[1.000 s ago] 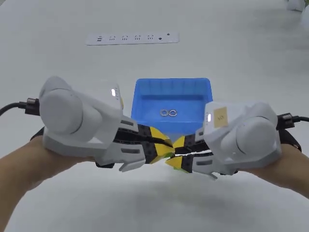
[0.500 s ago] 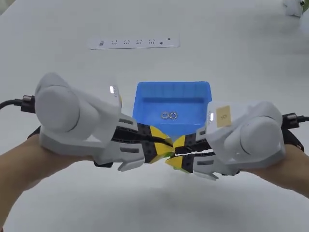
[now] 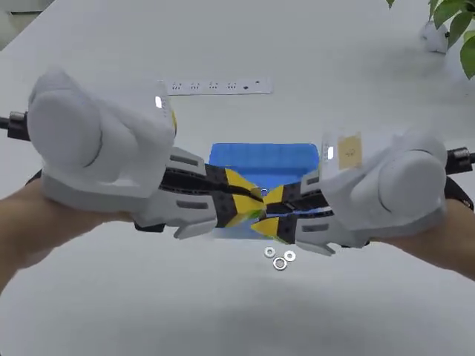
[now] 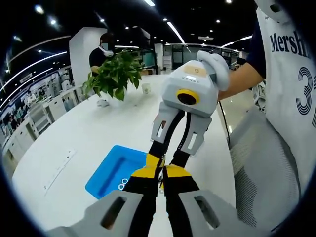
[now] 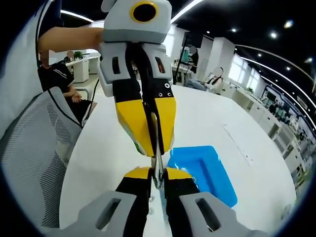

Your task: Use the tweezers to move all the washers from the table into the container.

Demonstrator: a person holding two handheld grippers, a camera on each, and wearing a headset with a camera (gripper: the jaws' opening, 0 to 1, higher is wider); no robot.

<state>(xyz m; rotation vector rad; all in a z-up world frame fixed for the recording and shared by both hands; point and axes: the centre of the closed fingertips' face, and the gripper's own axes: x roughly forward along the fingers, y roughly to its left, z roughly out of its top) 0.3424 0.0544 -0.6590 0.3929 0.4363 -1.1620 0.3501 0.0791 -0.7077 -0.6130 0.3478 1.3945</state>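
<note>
Both tools are meeting tip to tip, raised off the desk (image 3: 349, 81) above the near edge of the blue container (image 3: 223, 156).

Left tool (image 3: 243, 204): its jaws are pressing together on one end of the tweezers (image 5: 156, 148).

Right tool (image 3: 280, 215): its jaws appear to be closing on the other end. In the right gripper view the thin metal strip is running straight between the two sets of yellow jaws.

Judgement: the tweezers are being shared between the two tools so the grip can be reset or passed across. One tool has to end up squeezing the legs with the tips free. Neither tool is yet presenting them down to the work.

Orientation: the long axis is lying along the line joining the tools, so across the person from left to right. It is sitting roughly level with the desk and is not pointing down. I cannot tell which end is the tip end, as both ends are sitting hidden inside jaws.

Washers (image 3: 279, 257): three are lying in a tight cluster on the desk, just on the near side of the container and below the right tool.
</note>
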